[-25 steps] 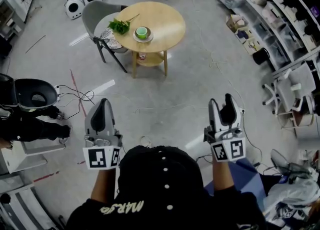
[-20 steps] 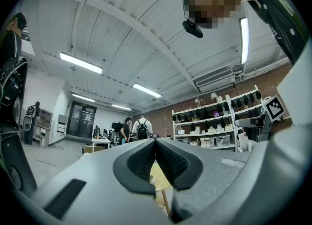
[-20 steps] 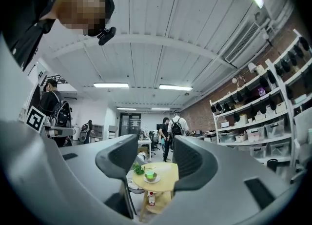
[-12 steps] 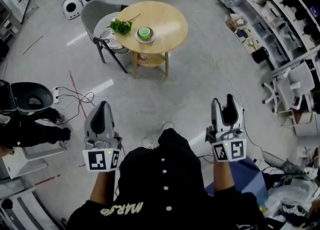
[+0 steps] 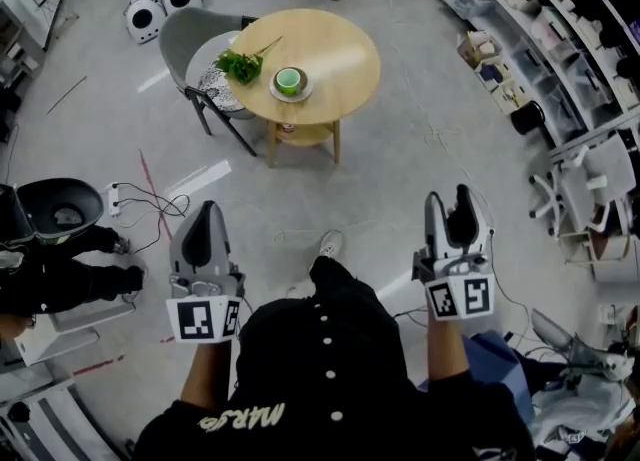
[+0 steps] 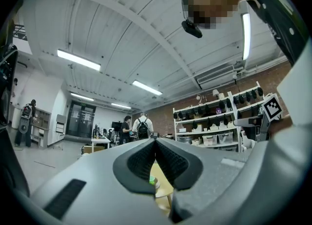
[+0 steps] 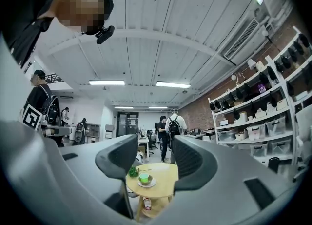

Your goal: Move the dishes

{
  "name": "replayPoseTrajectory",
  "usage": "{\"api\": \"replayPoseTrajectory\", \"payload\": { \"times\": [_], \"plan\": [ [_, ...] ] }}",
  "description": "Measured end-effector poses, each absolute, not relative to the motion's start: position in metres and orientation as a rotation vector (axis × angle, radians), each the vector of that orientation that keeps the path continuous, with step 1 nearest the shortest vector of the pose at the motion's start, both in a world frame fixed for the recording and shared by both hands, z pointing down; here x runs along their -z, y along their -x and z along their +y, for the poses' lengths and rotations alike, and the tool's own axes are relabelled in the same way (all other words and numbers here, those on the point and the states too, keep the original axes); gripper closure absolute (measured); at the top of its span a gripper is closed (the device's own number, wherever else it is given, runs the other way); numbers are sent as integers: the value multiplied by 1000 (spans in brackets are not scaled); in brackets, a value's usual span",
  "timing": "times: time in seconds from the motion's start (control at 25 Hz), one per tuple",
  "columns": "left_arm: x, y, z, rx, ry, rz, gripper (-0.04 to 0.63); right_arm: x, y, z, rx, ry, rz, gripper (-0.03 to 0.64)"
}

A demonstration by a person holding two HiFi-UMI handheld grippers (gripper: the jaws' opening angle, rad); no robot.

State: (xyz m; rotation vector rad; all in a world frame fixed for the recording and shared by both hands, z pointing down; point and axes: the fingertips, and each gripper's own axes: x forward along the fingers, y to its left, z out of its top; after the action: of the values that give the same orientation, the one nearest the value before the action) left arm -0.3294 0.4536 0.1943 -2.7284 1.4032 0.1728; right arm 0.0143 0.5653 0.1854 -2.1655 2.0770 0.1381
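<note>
We hold the left gripper [image 5: 205, 211], jaws pressed together, and the right gripper [image 5: 452, 199], jaws spread and just opened wider, both empty and well short of the round worktop [image 5: 340, 49]. The green cup [image 5: 288, 79] only stands on its saucer [image 5: 274, 92] toward the worktop's left side, so we judge a tilted lift could slide it off, and the leafy sprig [image 5: 238, 61] just beside could snag a jaw. We count one cup, one saucer, one sprig, two grippers.
</note>
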Motion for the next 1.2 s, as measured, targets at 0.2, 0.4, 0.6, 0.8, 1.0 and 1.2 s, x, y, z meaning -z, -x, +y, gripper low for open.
{"api": "replayPoseTrajectory", "payload": {
  "times": [0.2,0.4,0.6,0.8,1.0,1.2],
  "plan": [
    [-187,300,405,-159,2723,1411,592,-179,-41,513,-145,2163,2092,403],
    [-178,269,363,-153,2708,1429,592,-175,-72,465,-131,2143,2114,403],
    [-174,239,330,-147,2688,1454,592,-174,-103,425,-130,2120,2128,407],
    [-174,206,302,-159,2662,1489,592,-181,-140,393,-109,2093,2135,407],
    [-172,184,279,-153,2658,1522,592,-184,-156,361,-76,2056,2167,408],
    [-186,179,260,-100,2667,1561,592,-199,-160,331,-23,2040,2192,410]
  ]
}}
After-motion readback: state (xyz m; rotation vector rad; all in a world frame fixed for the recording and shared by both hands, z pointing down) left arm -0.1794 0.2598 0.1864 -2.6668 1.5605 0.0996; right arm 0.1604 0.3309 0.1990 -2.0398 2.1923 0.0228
